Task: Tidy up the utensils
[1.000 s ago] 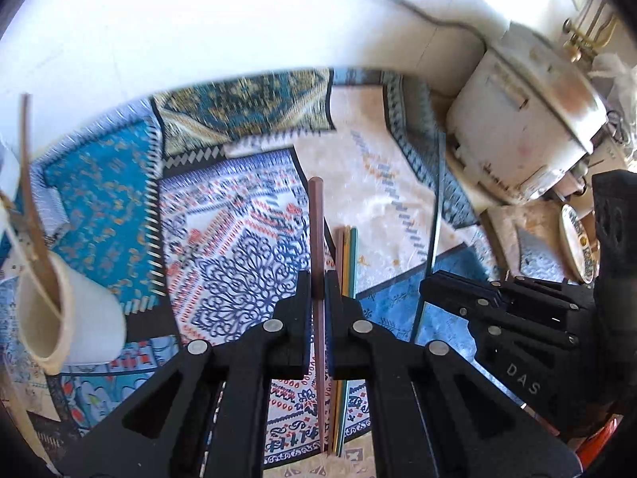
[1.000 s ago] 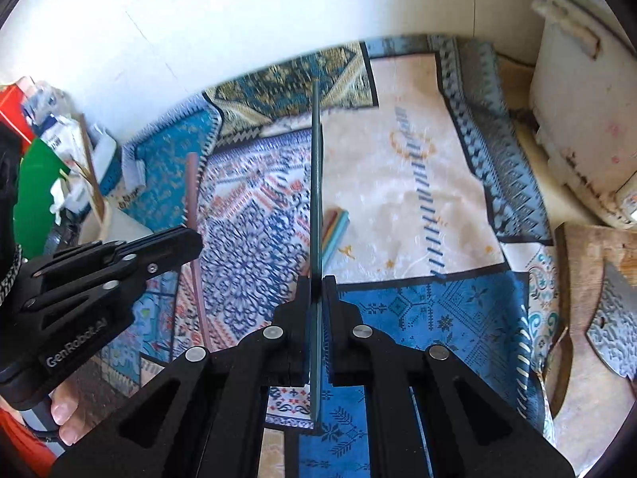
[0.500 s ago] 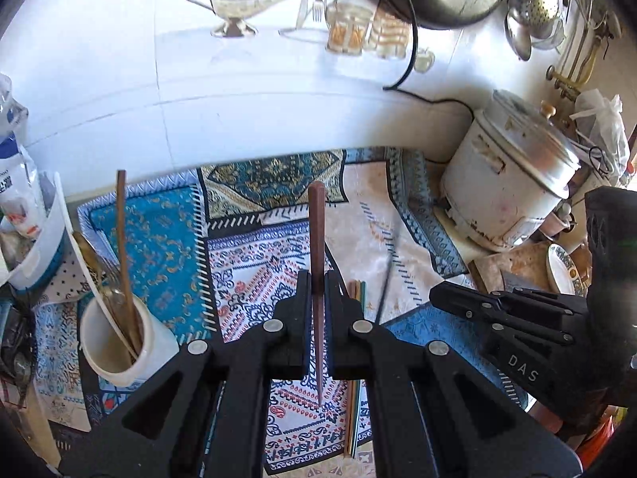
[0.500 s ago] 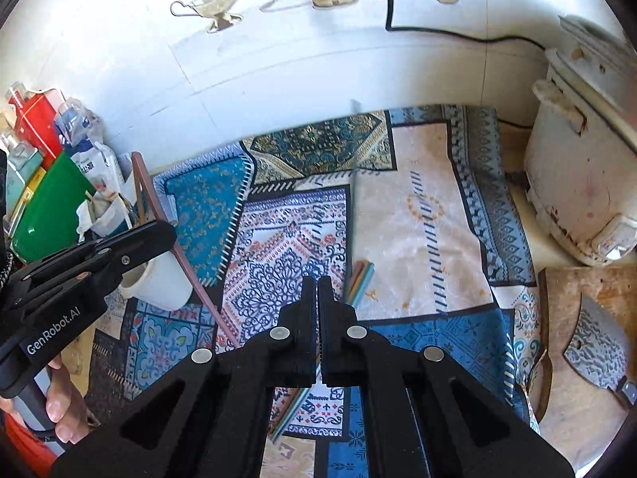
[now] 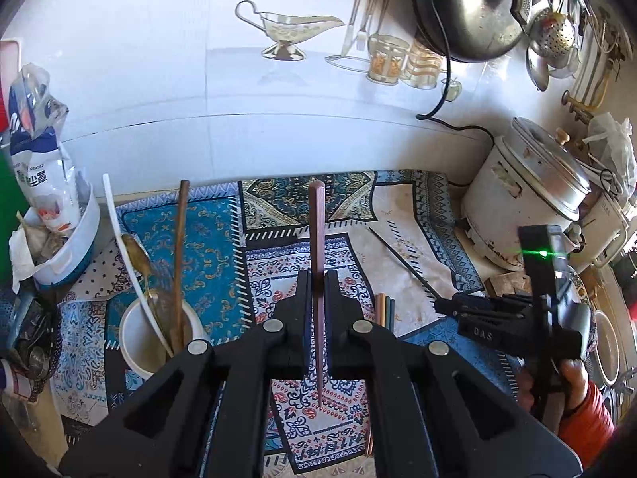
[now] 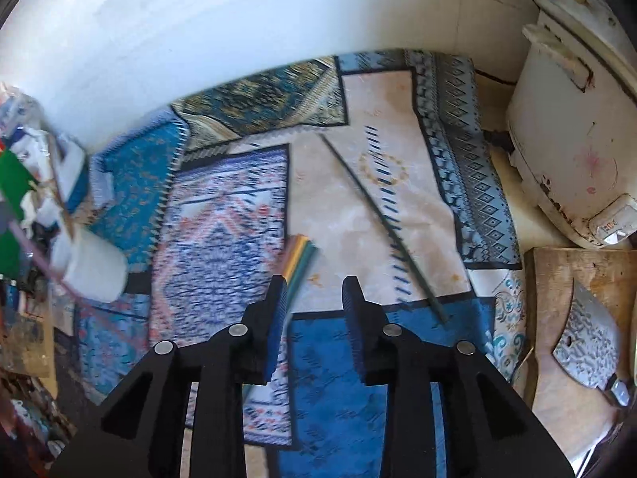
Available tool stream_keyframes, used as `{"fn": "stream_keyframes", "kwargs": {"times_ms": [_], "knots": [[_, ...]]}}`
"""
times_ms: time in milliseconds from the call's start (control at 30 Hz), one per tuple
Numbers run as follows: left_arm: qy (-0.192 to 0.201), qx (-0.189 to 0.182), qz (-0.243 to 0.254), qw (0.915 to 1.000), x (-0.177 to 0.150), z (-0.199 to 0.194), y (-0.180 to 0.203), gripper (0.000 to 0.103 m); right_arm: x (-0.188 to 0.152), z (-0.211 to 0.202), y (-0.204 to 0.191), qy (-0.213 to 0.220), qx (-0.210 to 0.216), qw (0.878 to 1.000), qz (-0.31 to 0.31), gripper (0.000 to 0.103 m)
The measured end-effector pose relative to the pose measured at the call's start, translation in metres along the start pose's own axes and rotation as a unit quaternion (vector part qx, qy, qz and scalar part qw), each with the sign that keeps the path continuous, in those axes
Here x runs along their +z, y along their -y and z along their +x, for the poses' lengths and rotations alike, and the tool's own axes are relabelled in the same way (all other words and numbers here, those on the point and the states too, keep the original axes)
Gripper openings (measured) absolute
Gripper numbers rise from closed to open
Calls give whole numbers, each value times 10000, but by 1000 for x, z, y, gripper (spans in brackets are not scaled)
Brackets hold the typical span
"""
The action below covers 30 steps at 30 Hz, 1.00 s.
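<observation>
Since the earlier frame, the right gripper point(image 6: 314, 298) has let go of the dark green chopstick point(image 6: 382, 227), which now lies diagonally on the patterned mat point(image 6: 223, 247); its jaws stand spread. The left gripper point(image 5: 317, 292) pinches a reddish-brown chopstick point(image 5: 317, 239) upright, right of the white utensil cup point(image 5: 139, 338). Loose coloured chopsticks point(image 6: 298, 263) lie right of that cup.

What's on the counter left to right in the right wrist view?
White cup → bundle of colored chopsticks → dark green chopstick → rice cooker; cleaver lies nearer, at far right.
</observation>
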<state>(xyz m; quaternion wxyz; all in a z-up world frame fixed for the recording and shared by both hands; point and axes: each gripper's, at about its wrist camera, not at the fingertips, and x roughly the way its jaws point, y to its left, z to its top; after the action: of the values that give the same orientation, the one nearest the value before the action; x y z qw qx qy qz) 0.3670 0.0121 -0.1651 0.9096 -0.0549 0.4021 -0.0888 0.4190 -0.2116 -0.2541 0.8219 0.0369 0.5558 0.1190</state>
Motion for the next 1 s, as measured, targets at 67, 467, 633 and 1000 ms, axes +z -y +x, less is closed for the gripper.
{"fn": "stream_keyframes", "kwargs": {"times_ms": [67,467,633,1000], "knots": [[-25,33,-49,10000,-2,1,-3,4,10,15,8,-161,-132,9998,-57,27],[-135,298,-422,9986,-9,7,-15,4,72,91,31,-768,-236,9966,-201,27],[-87,426,-562,9975,-8,4,-19,4,77,110,39,-923,-314,9951,-171,27],[-5,523,-639,9966,-10,-4,-21,4,66,108,30,-798,-351,9954,-393,5]]}}
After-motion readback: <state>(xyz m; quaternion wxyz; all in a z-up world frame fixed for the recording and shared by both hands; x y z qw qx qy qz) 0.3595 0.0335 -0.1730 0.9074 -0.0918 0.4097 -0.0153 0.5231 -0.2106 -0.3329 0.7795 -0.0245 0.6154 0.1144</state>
